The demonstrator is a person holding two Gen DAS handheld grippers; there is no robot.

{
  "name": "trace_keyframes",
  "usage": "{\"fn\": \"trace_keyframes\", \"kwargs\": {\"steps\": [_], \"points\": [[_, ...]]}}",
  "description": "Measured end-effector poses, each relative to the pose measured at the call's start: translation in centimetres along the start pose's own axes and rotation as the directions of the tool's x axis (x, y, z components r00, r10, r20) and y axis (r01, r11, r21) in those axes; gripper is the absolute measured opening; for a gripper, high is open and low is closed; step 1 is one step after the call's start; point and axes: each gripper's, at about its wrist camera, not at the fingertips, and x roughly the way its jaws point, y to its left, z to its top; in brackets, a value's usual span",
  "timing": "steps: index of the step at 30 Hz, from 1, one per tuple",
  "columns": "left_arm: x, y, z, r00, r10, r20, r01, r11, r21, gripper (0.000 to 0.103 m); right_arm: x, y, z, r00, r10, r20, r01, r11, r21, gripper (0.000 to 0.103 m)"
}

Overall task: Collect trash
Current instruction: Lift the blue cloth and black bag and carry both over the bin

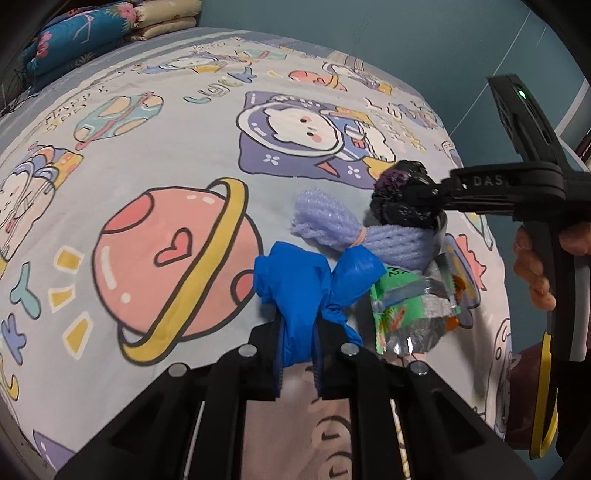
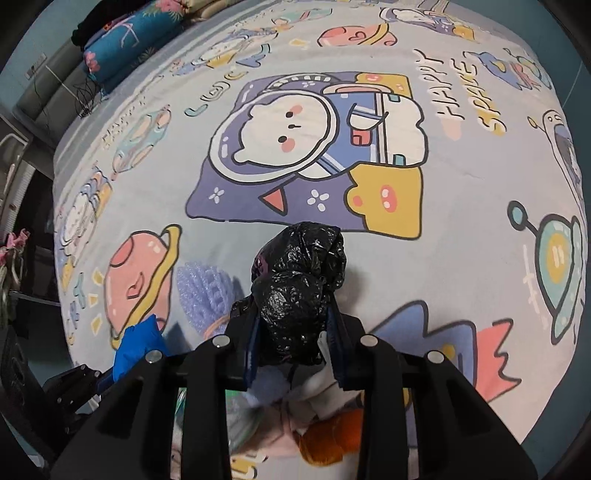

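My left gripper [image 1: 297, 354] is shut on a crumpled blue plastic bag [image 1: 314, 284], held just above the bed. My right gripper [image 2: 293, 339] is shut on a crumpled black plastic bag [image 2: 299, 284]; in the left wrist view it [image 1: 402, 201] comes in from the right with the black bag [image 1: 395, 184] in its fingers. Between them on the sheet lie a purple foam net [image 1: 332, 229] and a green-and-silver snack wrapper [image 1: 406, 314]. The foam net [image 2: 201, 284] and the blue bag [image 2: 138, 343] also show at the left of the right wrist view.
The bed sheet [image 1: 147, 147] has a cartoon space print. Folded quilts [image 1: 92, 33] are stacked at the far left corner. The bed's right edge [image 1: 506, 295] drops off beside the person's hand [image 1: 535, 266]. Orange and white scraps [image 2: 332, 435] lie under the right gripper.
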Motion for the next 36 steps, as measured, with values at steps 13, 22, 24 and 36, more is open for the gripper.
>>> {"fn": "trace_keyframes", "kwargs": {"steps": [13,22,24,36], "points": [[-5.0,0.3,-3.1,0.999,0.023,0.044,-0.022,0.999,-0.029,0.011,-5.5,0.5,-3.4,0.995,0.078,0.057,-0.078,0.997,-0.001,0.029],[-9.1,0.7,-5.3,0.994,0.054,0.093,-0.049,0.997,-0.058,0.011,-9.2,0.7,-6.2,0.989,0.116,0.091,-0.116,0.993,-0.010,0.029],[-9.9,0.5,-5.7,0.993,0.064,0.101,-0.058,0.996,-0.061,0.011,-10.0,0.8,-7.0,0.987,0.130,0.092,-0.130,0.991,-0.011,0.029],[-13.6,-3.8,-8.8,0.992,0.050,0.119,-0.047,0.998,-0.029,0.011,-14.6,-0.3,-12.7,0.978,0.168,0.123,-0.167,0.986,-0.016,0.029]]}}
